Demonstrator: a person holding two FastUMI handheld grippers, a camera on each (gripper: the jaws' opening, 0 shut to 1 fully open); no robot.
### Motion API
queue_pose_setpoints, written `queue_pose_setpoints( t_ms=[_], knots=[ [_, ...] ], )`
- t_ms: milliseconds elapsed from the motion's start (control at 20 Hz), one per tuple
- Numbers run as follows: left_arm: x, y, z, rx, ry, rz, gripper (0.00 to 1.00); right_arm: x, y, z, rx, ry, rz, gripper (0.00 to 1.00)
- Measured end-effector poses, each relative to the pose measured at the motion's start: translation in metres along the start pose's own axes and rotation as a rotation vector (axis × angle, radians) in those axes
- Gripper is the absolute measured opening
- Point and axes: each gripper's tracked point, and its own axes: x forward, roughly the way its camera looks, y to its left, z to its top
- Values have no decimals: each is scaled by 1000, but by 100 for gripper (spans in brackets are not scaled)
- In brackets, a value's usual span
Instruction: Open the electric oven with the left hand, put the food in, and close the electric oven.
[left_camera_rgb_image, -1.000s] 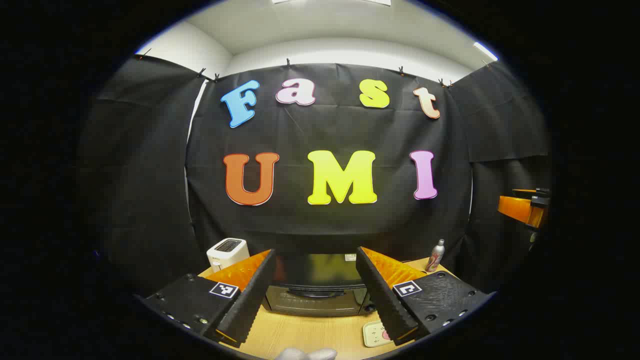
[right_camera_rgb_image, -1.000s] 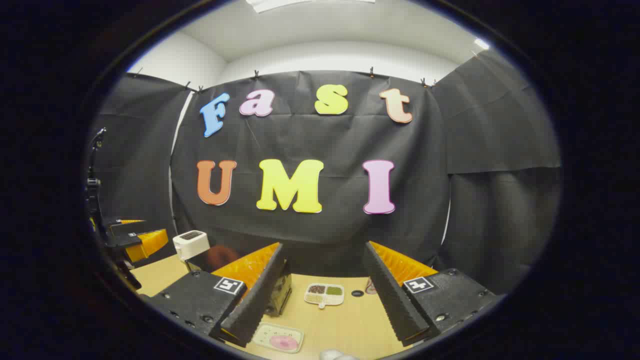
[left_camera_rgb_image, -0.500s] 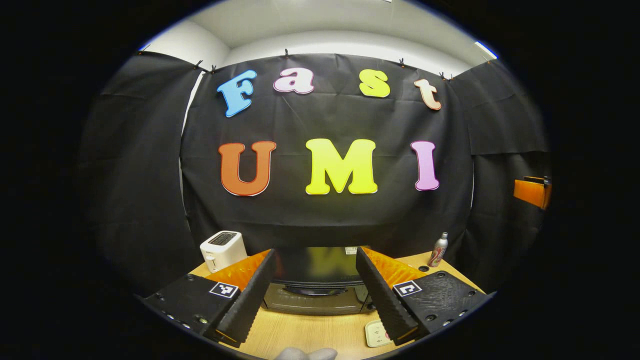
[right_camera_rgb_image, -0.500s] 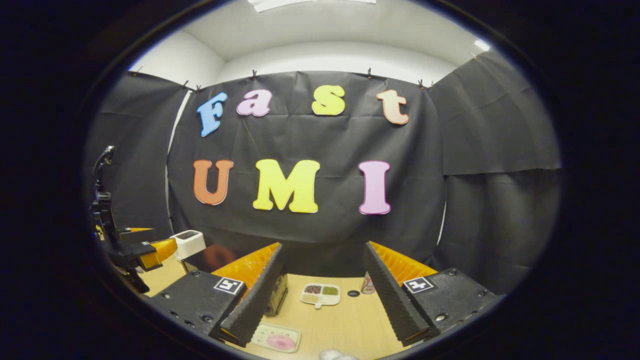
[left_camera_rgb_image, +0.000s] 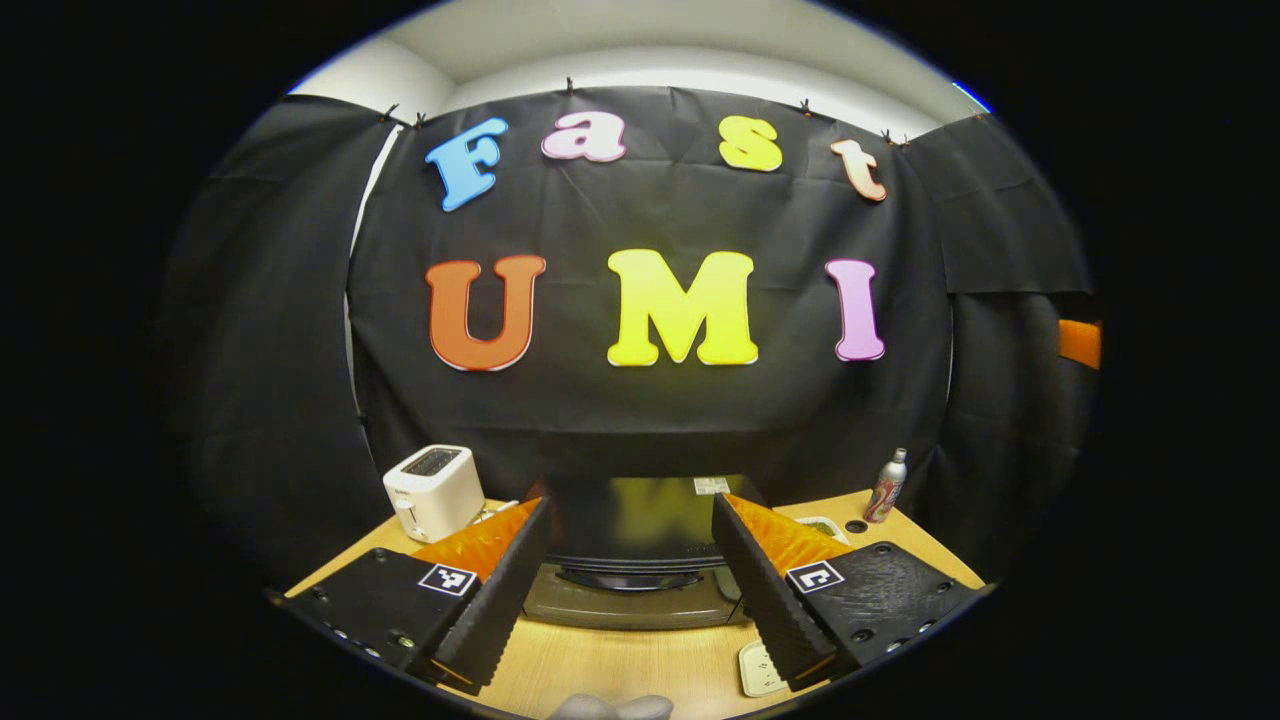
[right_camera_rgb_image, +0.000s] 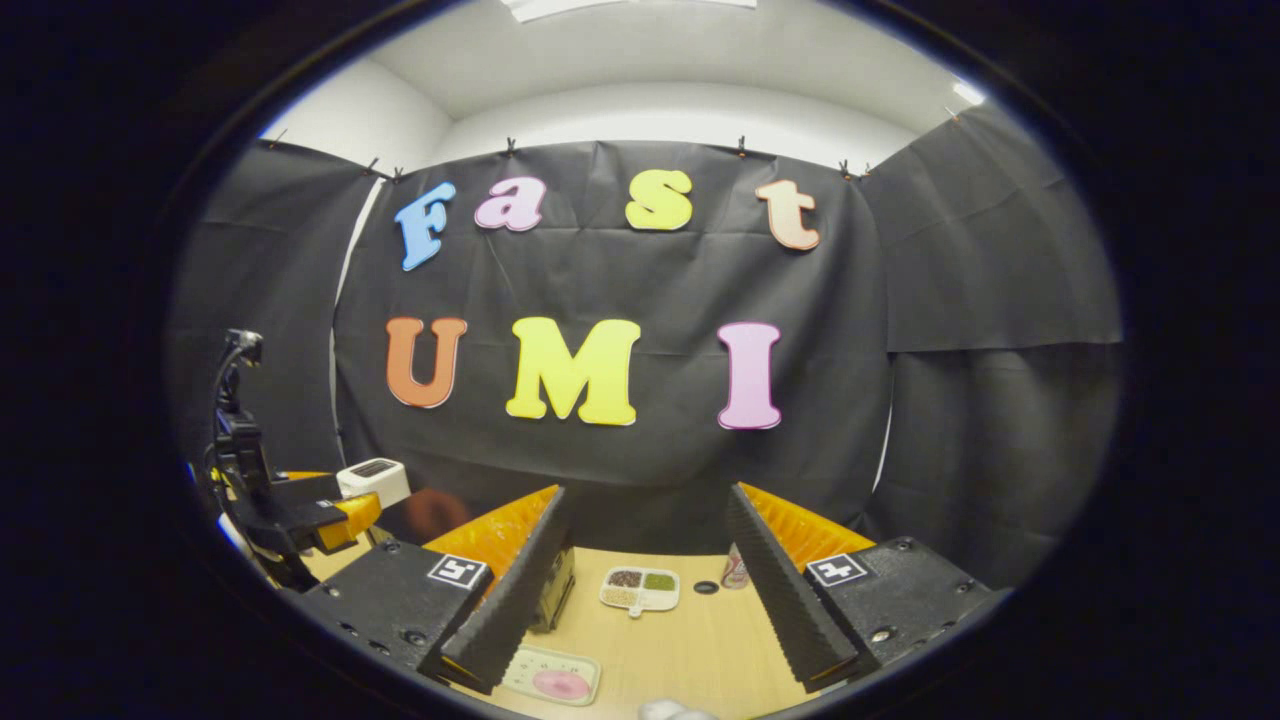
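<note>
The left gripper (left_camera_rgb_image: 630, 585) is hovering wide open before the closed electric oven (left_camera_rgb_image: 640, 560); the right gripper (right_camera_rgb_image: 648, 590) is gaping wide, empty, right of the oven.

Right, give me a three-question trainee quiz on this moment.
1. True or false: the electric oven has its door shut.
2. Which stands left of the oven in the left gripper view: A) white toaster, B) can, C) kettle?
3. Fill in: the left gripper has its jaws ____, with the oven's handle framed between them but not touched.

Key: 1 true. 2 A. 3 open. Extra: in the right gripper view, the right gripper is open too, above the table near the pink food tray and compartment dish.
</note>
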Motion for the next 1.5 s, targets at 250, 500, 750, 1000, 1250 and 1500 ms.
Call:
queue_pose_setpoints(
  t_ms=[250,500,750,1000,1250,1500],
  knots=[
    [46,2,-48,23,90,-30,97,-1,1,2,-13,13,-10,97],
    [81,7,-91,13,185,-36,97,-2,0,2,-32,38,-31,96],
    [87,6,-111,48,235,-30,96,-2,4,4,-37,43,-27,97],
    [74,8,-112,38,231,-17,96,-2,9,4,-21,43,-10,97],
    [42,8,-123,32,243,-12,87,-3,11,3,-20,37,3,97],
    [4,11,-151,17,285,-5,97,-9,18,-3,-13,43,24,97]
  ],
)
